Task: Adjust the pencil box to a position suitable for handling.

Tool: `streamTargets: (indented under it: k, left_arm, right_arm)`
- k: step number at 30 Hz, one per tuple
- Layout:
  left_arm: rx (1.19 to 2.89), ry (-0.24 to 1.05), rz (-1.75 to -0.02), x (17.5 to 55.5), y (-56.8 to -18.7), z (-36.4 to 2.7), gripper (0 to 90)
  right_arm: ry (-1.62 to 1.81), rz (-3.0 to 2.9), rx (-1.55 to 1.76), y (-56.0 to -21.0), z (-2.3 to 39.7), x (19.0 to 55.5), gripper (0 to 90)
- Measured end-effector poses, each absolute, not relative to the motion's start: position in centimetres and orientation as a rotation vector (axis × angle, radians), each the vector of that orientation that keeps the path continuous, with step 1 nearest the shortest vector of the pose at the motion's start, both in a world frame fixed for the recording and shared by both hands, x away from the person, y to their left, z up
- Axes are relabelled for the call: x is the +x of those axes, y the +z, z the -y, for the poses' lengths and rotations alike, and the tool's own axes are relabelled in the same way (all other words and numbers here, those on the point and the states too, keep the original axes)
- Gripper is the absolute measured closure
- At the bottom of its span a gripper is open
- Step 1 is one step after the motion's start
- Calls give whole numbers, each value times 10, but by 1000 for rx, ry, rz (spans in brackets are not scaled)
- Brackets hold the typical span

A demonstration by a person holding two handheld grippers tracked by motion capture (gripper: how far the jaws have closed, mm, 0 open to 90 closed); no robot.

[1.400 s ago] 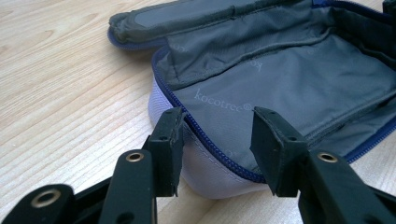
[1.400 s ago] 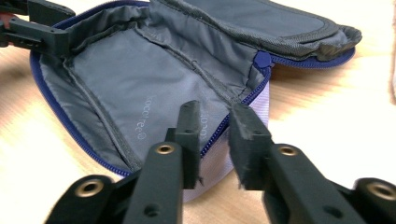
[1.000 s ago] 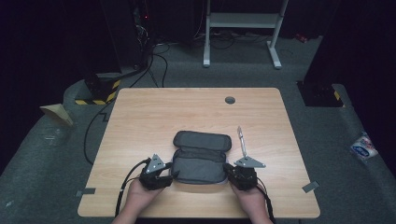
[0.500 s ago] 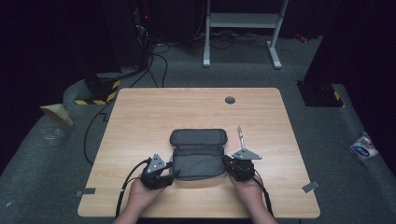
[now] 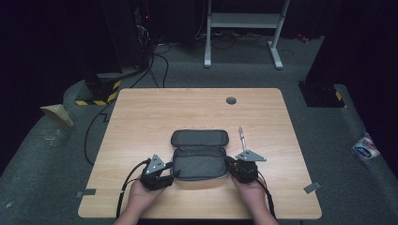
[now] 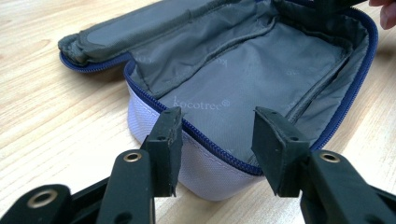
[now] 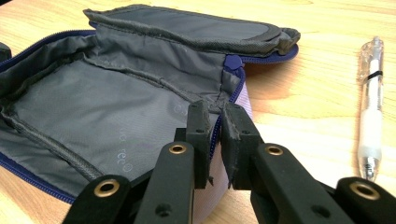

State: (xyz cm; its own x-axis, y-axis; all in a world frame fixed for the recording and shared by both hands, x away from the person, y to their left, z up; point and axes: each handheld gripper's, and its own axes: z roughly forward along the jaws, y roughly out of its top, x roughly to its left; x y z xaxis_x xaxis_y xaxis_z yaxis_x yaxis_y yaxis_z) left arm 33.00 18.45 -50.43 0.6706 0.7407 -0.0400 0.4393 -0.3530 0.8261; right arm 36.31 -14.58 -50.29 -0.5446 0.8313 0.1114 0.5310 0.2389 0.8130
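Observation:
An open pencil case lies near the front of the wooden table, lid folded back, with grey lining, a blue zip and a pale outside. My left gripper stands open at its left end. Its jaws straddle the end wall without pressing it and have just closed a little further. At the right end, my right gripper is shut on the zip rim, which is pinched between the jaws. A clear pen lies on the table just right of the case.
A round cable hole sits at the table's back middle. Cables run down the left side onto the floor. A white desk frame stands behind, and a white packet lies on the floor at right.
My right gripper has edged slightly left against the case's right end. The case, the pen and my left gripper have kept their places.

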Motion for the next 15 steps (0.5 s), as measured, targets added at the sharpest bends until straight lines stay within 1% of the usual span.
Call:
streamTargets:
  k: [8, 15]
  left_arm:
    - [1967, 435, -910, 328, -500, -187, 525]
    - [1928, 481, -911, 327, -493, -194, 525]
  right_arm:
    - [1235, -2157, 1249, -500, 148, 361, 783]
    - [1261, -2144, 1218, -492, 151, 356, 756]
